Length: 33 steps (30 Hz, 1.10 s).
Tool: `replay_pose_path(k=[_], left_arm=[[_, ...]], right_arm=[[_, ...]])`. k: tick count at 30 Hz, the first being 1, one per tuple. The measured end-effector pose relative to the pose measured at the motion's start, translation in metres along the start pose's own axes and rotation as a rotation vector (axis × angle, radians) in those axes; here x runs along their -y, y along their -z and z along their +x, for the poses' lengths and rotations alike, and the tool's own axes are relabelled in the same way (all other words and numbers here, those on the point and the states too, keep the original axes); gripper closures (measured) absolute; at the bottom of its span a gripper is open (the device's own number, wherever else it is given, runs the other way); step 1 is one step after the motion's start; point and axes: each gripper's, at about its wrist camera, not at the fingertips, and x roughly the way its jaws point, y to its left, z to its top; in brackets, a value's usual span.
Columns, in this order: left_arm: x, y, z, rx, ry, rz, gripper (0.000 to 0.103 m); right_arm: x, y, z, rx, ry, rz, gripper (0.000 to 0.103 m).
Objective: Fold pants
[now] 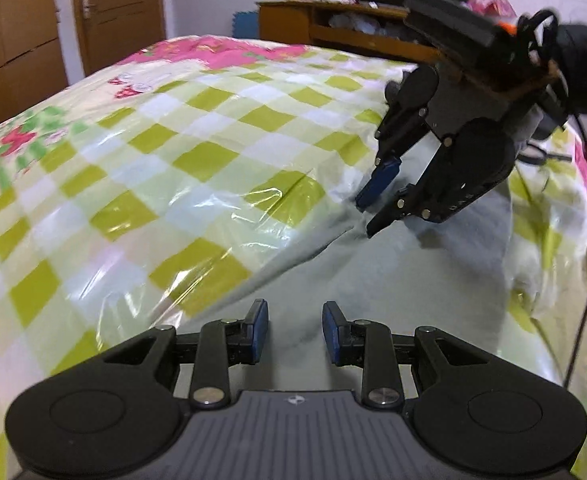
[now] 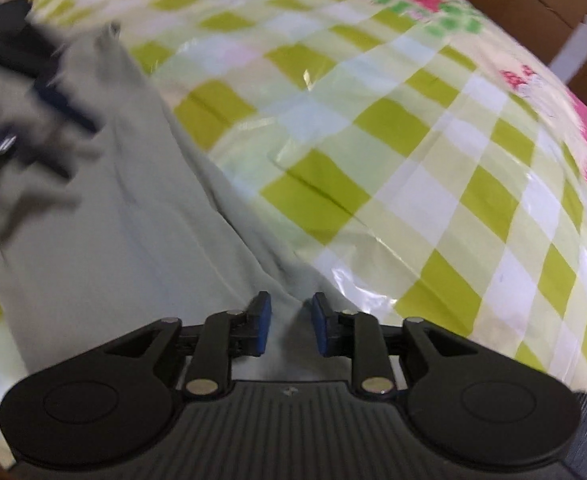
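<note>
Green-and-white checked bedding under a clear, shiny plastic sheet covers the bed (image 1: pixel 141 168), with pink floral patches toward its far edges. Beyond the bed, the left wrist view shows a brown door (image 1: pixel 117 8), brown wardrobe panels at the far left, and one low wooden shelf unit (image 1: pixel 333 28) stuffed with clutter against a pale wall. One pair of pale grey pants (image 1: pixel 373 280) lies flat on the bed, a long straight edge of it running diagonally across the checks; in the right wrist view the same pants (image 2: pixel 105 240) stretch away toward the upper left. Two grippers are present. The left gripper (image 1: pixel 295 332) hovers low over the near part of the pants, its blue-padded fingers spread apart with grey cloth showing between them and nothing pinched. The right gripper (image 1: pixel 373 216) reaches in from the upper right, tilted steeply down, its fingertips parted and just at the pants' edge where cloth meets plastic; a dark sleeve and cables trail behind it. From its own camera, the right gripper (image 2: pixel 287 326) shows its fingers spread, straddling a raised crease of the cloth without closing on it. The left gripper appears there only as a dark blur.
</note>
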Motion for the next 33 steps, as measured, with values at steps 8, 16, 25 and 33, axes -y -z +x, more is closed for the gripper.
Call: replay_pose_path(k=[8,16,25,33], left_arm=[[0.005,0.003,0.017,-0.058,-0.004,0.065,0.061],[-0.002,0.001,0.001,-0.010,-0.047,0.053,0.061],[-0.006,-0.005,0.013,-0.031,-0.035,0.105,0.061],[-0.007,-0.002,0.020,-0.049,-0.015,0.112,0.061]], right_arm=[[-0.003,0.000,0.006,-0.024,-0.041,-0.070,0.097],[-0.012,0.002,-0.032,0.102,0.049,-0.005,0.103],[-0.012,0.000,-0.006,-0.005,0.008,-0.107,0.088],[-0.001,-0.006,0.012,-0.063,-0.071,-0.182,0.078]])
